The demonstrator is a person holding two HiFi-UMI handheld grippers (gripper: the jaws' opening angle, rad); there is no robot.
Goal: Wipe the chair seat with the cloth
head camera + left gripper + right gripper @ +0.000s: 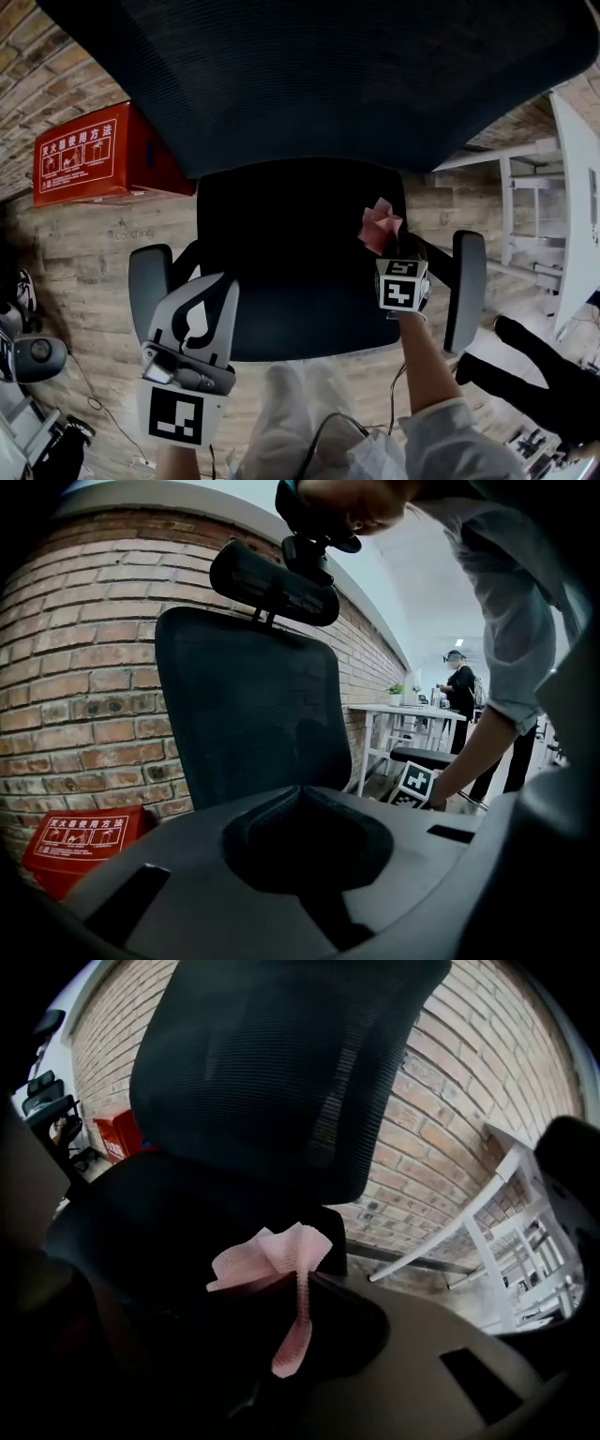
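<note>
The left gripper (208,292), nearest, hangs beside the left armrest (148,277), jaws together on nothing. The right gripper (386,248) pinches a crumpled pink cloth (381,225) over the black chair seat's (281,253) right side, seemingly just above it. Beyond rises the mesh backrest (319,75).
</note>
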